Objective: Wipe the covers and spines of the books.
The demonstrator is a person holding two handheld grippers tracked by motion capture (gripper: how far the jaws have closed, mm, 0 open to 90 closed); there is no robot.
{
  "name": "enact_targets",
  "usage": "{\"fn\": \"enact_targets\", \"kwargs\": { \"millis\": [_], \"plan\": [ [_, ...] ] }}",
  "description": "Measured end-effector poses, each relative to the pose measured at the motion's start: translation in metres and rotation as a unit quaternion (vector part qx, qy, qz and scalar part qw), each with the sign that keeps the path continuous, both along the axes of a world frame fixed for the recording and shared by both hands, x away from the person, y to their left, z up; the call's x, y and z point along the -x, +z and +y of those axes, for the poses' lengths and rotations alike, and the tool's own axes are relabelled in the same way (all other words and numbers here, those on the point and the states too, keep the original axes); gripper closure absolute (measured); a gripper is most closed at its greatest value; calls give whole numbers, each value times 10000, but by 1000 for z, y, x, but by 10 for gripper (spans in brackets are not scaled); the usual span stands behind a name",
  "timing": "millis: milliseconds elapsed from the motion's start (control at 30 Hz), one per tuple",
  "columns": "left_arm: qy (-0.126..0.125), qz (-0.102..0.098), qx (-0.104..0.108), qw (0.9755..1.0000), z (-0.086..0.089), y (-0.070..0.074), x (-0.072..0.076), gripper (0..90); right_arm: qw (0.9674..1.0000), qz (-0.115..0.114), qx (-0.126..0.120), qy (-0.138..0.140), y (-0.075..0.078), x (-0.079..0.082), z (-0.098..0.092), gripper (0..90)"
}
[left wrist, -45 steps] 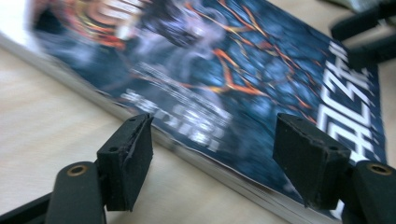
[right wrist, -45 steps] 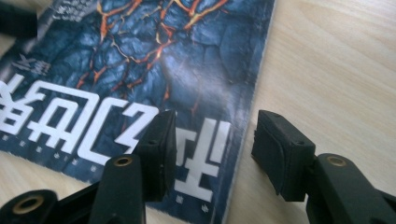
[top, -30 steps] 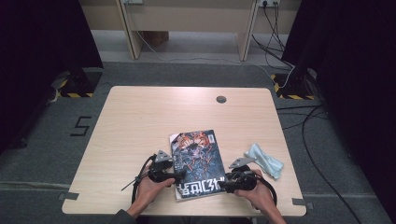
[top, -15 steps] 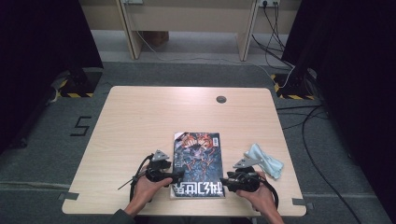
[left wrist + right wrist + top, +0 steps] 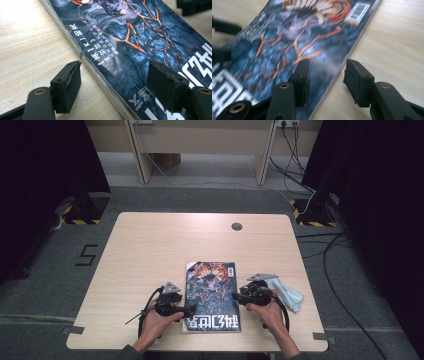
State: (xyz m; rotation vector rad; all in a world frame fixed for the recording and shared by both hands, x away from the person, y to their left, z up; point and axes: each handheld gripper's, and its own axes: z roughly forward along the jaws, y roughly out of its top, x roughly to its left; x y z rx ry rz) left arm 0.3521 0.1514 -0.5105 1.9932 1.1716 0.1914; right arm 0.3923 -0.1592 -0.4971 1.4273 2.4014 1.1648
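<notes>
Your right gripper (image 5: 239, 296) slides level from the book's (image 5: 212, 295) lower cover out to its right edge, fingers (image 5: 357, 80) narrowing, then easing slightly apart, straddling that edge without pressing. The book now lies a touch nearer the worktop's (image 5: 150, 250) front edge, title strip uncovered.
</notes>
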Motion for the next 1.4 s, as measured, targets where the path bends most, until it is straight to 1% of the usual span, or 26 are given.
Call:
{"fn": "enact_targets", "kwargs": {
  "millis": [100, 167, 233, 267, 300, 400, 433, 467, 533, 600, 633, 733, 833, 867, 900, 967, 1000, 1033, 1067, 1100, 1133, 1167, 1200, 1267, 1333, 1400],
  "plan": [
    [51, -36, -108, 9999, 0, 0, 1, 267, 10000, 77, 53, -24, -3, -7, 4, 546],
    [92, -26, -110, 9999, 1, 0, 0, 257, 9999, 130, 37, -50, -6, -10, 6, 539],
    [52, -33, -121, 9999, 1, 0, 1, 260, 9998, 150, -50, -86, -7, -10, 6, 533],
    [4, -24, -109, 9999, 1, 0, 2, 266, 9996, 208, -137, -114, -7, -11, 6, 520],
    [-54, 1, -57, 10000, 0, 0, 2, 272, 9995, 208, -210, -149, -8, -12, 6, 516],
    [-116, -20, -20, 9999, -4, 0, 3, 306, 9988, 242, -350, -254, -9, -10, 5, 502],
    [-111, -81, -120, 9998, -6, 0, 4, 309, 9984, 264, -398, -295, -9, -10, 5, 502],
    [-106, -116, -150, 9998, -7, 0, 5, 307, 9975, 322, -505, -367, -10, -10, 4, 504],
    [-73, -43, -65, 9999, -7, 0, 5, 302, 9962, 360, -626, -485, -11, -9, 3, 506],
    [-44, -1, 31, 10000, -6, 0, 5, 304, 9957, 334, -648, -573, -11, -8, 4, 506],
    [-26, -5, 28, 10000, -6, 0, 6, 308, 9957, 326, -632, -594, -11, -8, 5, 508],
    [-78, -136, -148, 9998, -9, 0, 7, 318, 9960, 288, -533, -655, -10, -7, 7, 510],
    [-91, -134, -162, 9997, -9, 0, 8, 344, 9950, 265, -608, -751, -8, -7, 8, 511],
    [-94, -133, -172, 9997, -10, 0, 8, 347, 9944, 187, -693, -778, -4, -6, 7, 512],
    [-104, -144, -201, 9996, -10, 0, 9, 347, 9939, 33, -794, -770, 2, -5, 8, 525],
    [-109, -160, -162, 9997, -10, 0, 10, 352, 9917, -176, -1077, -685, 13, -3, 8, 585],
    [-117, -146, -83, 9998, -11, -1, 11, 382, 9866, -181, -1527, -542, 20, -2, 11, 655],
    [-157, -132, 38, 9998, -12, -2, 12, 419, 9861, -82, -1617, -386, 21, -1, 15, 673],
    [-154, -135, 61, 9998, -15, -2, 14, 445, 9889, -51, -1472, -212, 21, 1, 21, 657],
    [-175, -216, -51, 9996, -18, -2, 15, 439, 9943, -173, -1044, -94, 21, 4, 30, 662],
    [-183, -235, -109, 9995, -20, -2, 16, 430, 9976, -291, -626, -3, 20, 5, 36, 664],
    [-202, -214, -92, 9995, -19, -2, 16, 426, 9982, -253, -543, 34, 20, 5, 36, 682],
    [-221, -185, -63, 9996, -18, -2, 16, 426, 9983, -191, -540, 45, 21, 3, 32, 709],
    [-241, -176, -55, 9995, -18, -1, 16, 431, 9987, -107, -497, 87, 23, 2, 25, 723],
    [-237, -201, -103, 9995, -19, -1, 17, 429, 9987, 24, -495, 73, 22, 0, 21, 727],
    [-260, -198, -137, 9994, -19, -1, 17, 429, 9988, 93, -477, 95, 21, -1, 19, 715]
  ]
}}
